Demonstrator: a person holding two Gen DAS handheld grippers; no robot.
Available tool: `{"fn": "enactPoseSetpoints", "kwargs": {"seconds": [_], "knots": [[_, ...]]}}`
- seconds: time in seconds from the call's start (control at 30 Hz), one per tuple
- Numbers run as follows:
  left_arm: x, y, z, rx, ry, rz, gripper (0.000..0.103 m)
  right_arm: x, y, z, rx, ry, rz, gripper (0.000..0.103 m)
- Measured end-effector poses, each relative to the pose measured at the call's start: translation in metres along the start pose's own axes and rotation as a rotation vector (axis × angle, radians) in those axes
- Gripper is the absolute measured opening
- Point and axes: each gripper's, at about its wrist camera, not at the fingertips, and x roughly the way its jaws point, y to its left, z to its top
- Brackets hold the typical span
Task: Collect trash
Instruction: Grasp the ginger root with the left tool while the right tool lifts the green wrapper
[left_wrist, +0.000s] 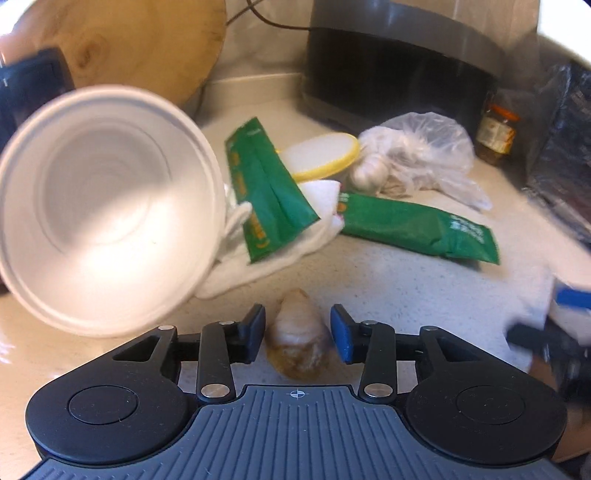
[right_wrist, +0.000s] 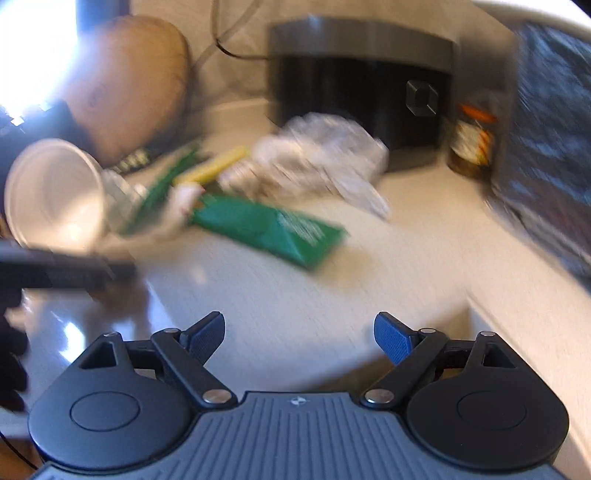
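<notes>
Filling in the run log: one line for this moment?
left gripper: open around peel | right gripper: open, empty | cup: tipped

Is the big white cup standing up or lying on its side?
On its side. In the left wrist view the white cup shows its round open mouth facing the camera, and nothing is visible inside it.

Lying on the pale counter just ahead, a small tan and cream scrap (left_wrist: 297, 334), rounded and streaked, tapering toward the far end. Sitting tipped on its side to the left, a white plastic cup (left_wrist: 107, 206), mouth facing the camera, resting against a crumpled white tissue (left_wrist: 280, 243). Sprawling across that tissue and beyond it, two flattened green wrappers (left_wrist: 417, 230), one propped at a slant, the other flat.
</notes>
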Motion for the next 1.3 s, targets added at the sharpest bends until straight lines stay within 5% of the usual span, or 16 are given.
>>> {"fn": "enactPoseSetpoints", "kwargs": {"seconds": [0.3,0.5,0.6,0.7,0.93,1.13,1.3], "knots": [[-0.032,0.054,-0.015,-0.221,0.051,-0.124,0.042,0.086,0.075,0.142,-0.051,0.033,0.147,0.086],[-0.067,0.093,-0.021,-0.250,0.007,-0.061,0.042,0.180,0.124,0.168,-0.104,0.176,0.089,0.059],[-0.073,0.109,-0.023,-0.274,0.005,-0.041,0.042,0.199,0.137,0.162,-0.153,0.269,0.103,0.023],[-0.070,0.115,-0.021,-0.275,0.016,-0.042,0.042,0.180,0.136,0.164,-0.143,0.258,0.146,0.011],[-0.059,0.078,-0.001,-0.144,0.033,-0.148,0.042,0.066,0.070,0.157,0.003,0.126,0.174,0.007],[-0.052,0.011,0.006,-0.004,0.074,-0.285,0.042,-0.024,-0.017,0.101,0.144,0.093,0.068,0.006],[-0.038,-0.048,-0.006,0.102,0.183,-0.455,0.042,-0.081,-0.078,0.031,0.281,0.106,-0.053,0.006]]}}
